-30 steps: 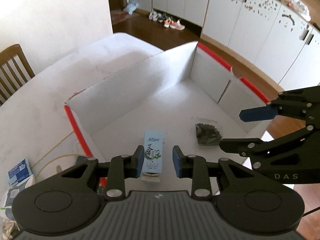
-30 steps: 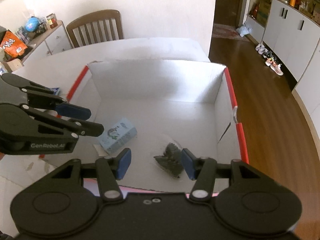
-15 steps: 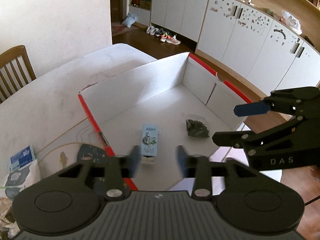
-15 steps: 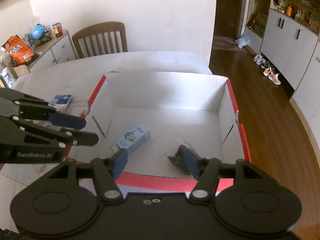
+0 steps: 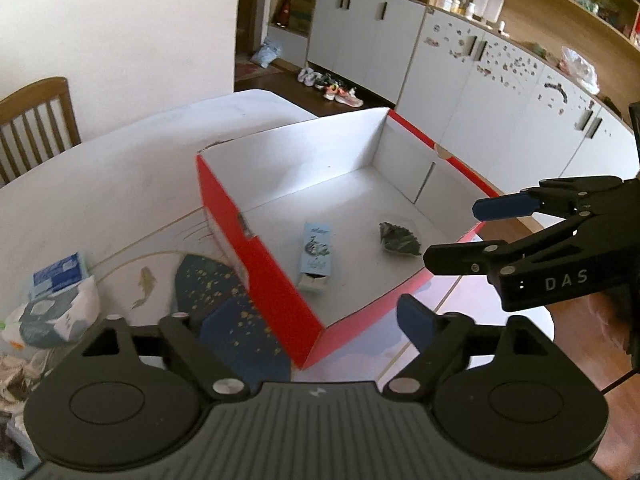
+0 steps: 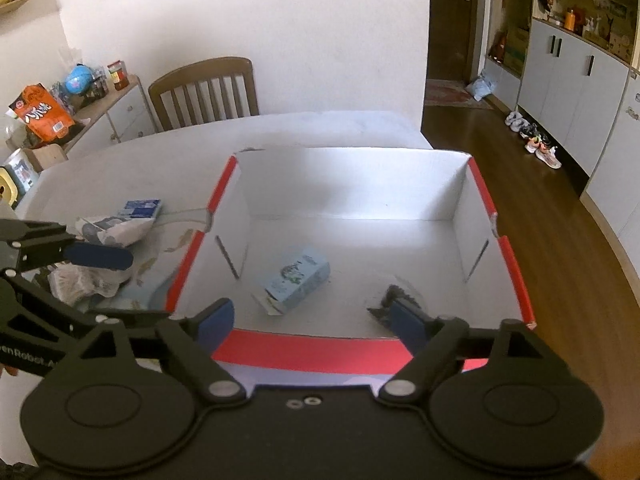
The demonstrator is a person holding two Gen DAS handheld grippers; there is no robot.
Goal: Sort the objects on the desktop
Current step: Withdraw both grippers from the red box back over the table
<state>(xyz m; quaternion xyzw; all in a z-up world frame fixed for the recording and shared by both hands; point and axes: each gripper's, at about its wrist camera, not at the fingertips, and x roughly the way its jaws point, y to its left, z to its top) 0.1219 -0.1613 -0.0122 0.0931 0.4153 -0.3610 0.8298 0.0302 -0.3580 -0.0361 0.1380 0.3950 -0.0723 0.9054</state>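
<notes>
Two items lie on the floor of the open box [image 6: 516, 280]: a pale blue carton [image 6: 298, 285] at the centre, on its side with one end flap open, and a dark packet [image 6: 394, 298] at about 4 o'clock from it, apart from it. Neither touches a wall. The box has white inner walls and red outer faces, and sits on a white table [image 6: 120, 168].

The left gripper [image 5: 304, 320] hangs outside the box over its near corner. Its jaws have just been opening; they stand wide apart with nothing between them but the box's red wall below. The left finger is blurred against the dark blue patterned mat [image 5: 224, 300] on the table.

The right gripper [image 6: 308, 324] hangs above the near wall of the box. Its jaws have also just been opening and stand wide apart, gripping nothing. Its right fingertip overlaps the packet in its own view; the left wrist view shows the packet lying free.

On the table at 9 o'clock of the box: a blue-and-white pack [image 6: 140, 209], a crumpled bag [image 6: 114, 229]. A wooden chair [image 6: 206, 92] stands at 12 o'clock beyond the table.
</notes>
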